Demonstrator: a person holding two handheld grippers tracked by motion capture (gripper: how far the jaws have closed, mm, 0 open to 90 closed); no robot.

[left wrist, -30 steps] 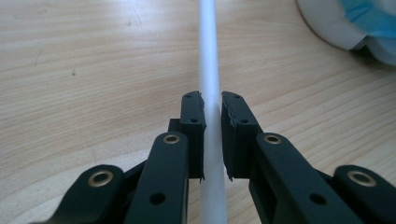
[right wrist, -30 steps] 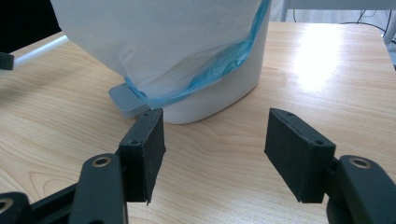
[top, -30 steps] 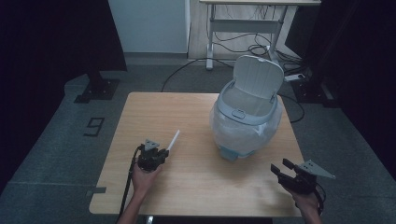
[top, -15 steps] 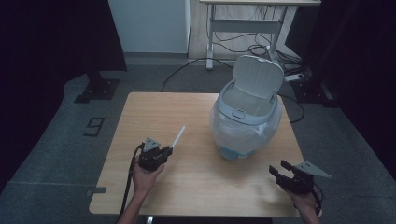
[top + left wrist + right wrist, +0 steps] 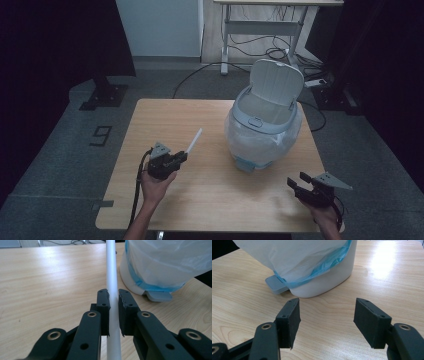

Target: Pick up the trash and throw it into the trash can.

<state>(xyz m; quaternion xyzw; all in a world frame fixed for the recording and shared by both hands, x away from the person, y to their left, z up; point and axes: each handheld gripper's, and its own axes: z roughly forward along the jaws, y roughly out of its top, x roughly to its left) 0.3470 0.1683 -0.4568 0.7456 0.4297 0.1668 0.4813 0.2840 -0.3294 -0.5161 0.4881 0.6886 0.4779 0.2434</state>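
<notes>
A thin white stick (image 5: 194, 140) (image 5: 111, 277) is clamped between the jaws of my left gripper (image 5: 179, 159) (image 5: 113, 312), which is shut on it above the left half of the wooden table (image 5: 165, 120). The stick points up and right, toward a white pedal bin (image 5: 262, 125) with its lid up and a white bag lining it. The bin's base (image 5: 135, 282) lies just right of the stick. My right gripper (image 5: 299, 182) (image 5: 330, 318) is open near the table's front right corner, its jaws empty and aimed at the bin's base (image 5: 324, 282) and grey pedal (image 5: 275, 285).
The bin stands right of the table's middle. A white desk frame (image 5: 277, 30) and floor cables (image 5: 250, 47) lie beyond the far edge, and a black stand base (image 5: 102, 95) sits at the far left. Dark curtains flank both sides.
My left gripper has lifted the stick and carried it slightly right, toward the bin. My right gripper has stayed in place.
</notes>
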